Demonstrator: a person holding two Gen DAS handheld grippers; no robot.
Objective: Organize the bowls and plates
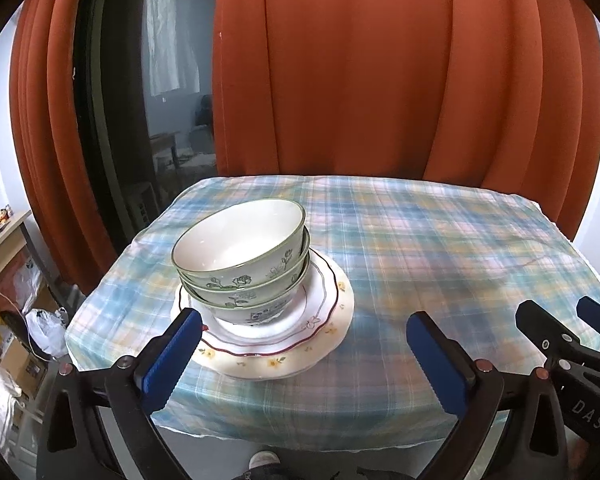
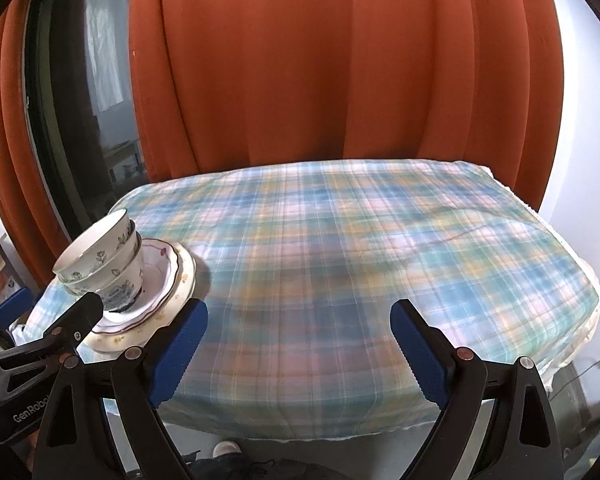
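Note:
Three green-rimmed floral bowls (image 1: 242,256) are nested and stand on a stack of plates (image 1: 320,328) at the left of the checked tablecloth (image 1: 440,248). The top plate has a wavy red rim, the bottom one small yellow flowers. My left gripper (image 1: 304,344) is open and empty, near the front of the stack, its left fingertip beside the plate rim. My right gripper (image 2: 298,340) is open and empty over bare cloth to the right. The bowls (image 2: 100,256) and plates (image 2: 176,276) also show at the left of the right wrist view. The right gripper also shows in the left wrist view (image 1: 560,320).
Orange curtains (image 1: 360,72) hang behind the table, with a dark window (image 1: 140,100) to the left. A wooden shelf and bags (image 1: 8,280) stand on the floor left of the table. The table's front edge is close under both grippers.

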